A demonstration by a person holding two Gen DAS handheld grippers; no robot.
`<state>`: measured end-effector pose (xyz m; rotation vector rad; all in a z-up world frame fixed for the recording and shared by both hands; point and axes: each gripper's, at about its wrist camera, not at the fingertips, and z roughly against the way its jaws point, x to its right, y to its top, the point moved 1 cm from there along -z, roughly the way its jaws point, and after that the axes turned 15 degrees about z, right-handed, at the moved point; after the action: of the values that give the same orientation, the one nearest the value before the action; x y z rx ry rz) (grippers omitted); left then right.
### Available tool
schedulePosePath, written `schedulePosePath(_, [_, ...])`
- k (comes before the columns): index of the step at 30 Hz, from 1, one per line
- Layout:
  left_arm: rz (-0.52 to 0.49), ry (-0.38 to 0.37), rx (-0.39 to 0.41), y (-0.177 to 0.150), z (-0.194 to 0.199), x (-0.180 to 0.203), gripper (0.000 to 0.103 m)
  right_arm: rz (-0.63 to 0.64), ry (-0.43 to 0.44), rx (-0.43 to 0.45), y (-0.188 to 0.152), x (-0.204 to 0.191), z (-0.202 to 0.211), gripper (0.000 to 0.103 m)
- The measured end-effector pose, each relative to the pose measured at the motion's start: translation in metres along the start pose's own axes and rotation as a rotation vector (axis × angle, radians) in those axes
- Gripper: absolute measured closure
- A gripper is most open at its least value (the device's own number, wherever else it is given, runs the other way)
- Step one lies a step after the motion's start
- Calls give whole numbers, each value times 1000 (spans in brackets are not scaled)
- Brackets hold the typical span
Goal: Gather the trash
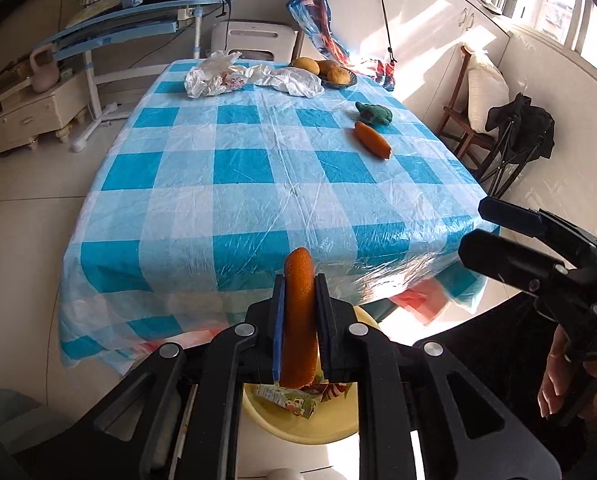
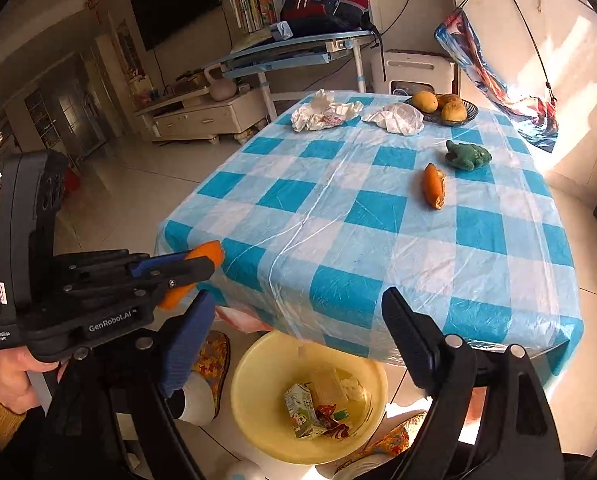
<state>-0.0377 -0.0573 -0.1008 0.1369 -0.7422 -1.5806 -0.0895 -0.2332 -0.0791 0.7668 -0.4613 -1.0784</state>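
Observation:
My left gripper [image 1: 300, 280] is shut on an orange bread-like roll [image 1: 298, 316] and holds it above a yellow basin [image 1: 298, 428] on the floor in front of the table. The basin [image 2: 258, 412] holds a small carton [image 2: 300, 412] and wrappers. In the right wrist view the left gripper [image 2: 202, 264] shows at the left with the orange roll [image 2: 208, 254] in it. My right gripper [image 2: 298, 320] is open and empty above the basin, and shows at the right in the left wrist view [image 1: 474, 228]. A second orange roll [image 2: 434, 191] lies on the table.
The table has a blue-and-white checked cloth [image 2: 358, 208]. On it lie a green soft toy [image 2: 468, 155], crumpled white plastic bags [image 2: 322, 116], and a dish of fruit [image 2: 444, 107] at the far end. A desk [image 2: 298, 48] and chairs stand beyond.

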Motion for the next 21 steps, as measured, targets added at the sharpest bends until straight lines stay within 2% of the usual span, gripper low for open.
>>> schedulePosePath(2, [-33,2,-66,-12,-11,8,89,-68,-44,75,4,15,13,18])
schedulePosePath(4, [-57,16,-102,-21,-16,12,82,-117,-80,135,5,25,23,17])
schedulePosePath(5, [-67,27,-94,-24,-15,13,77,-132,-93,154,5,27,26,17])
schedulePosePath(6, [-78,41,-76,-25,-12,14,69,-146,-101,169,6,30,27,17])
schedulePosePath(9, [-88,68,8,-21,4,14,54,-155,-121,199,6,30,33,15])
schedulePosePath(16, [-83,149,196,-6,31,11,39,-107,-157,203,5,20,32,12])
schedulePosePath(21, [-92,169,267,-3,41,13,33,-70,-186,205,5,13,32,12])
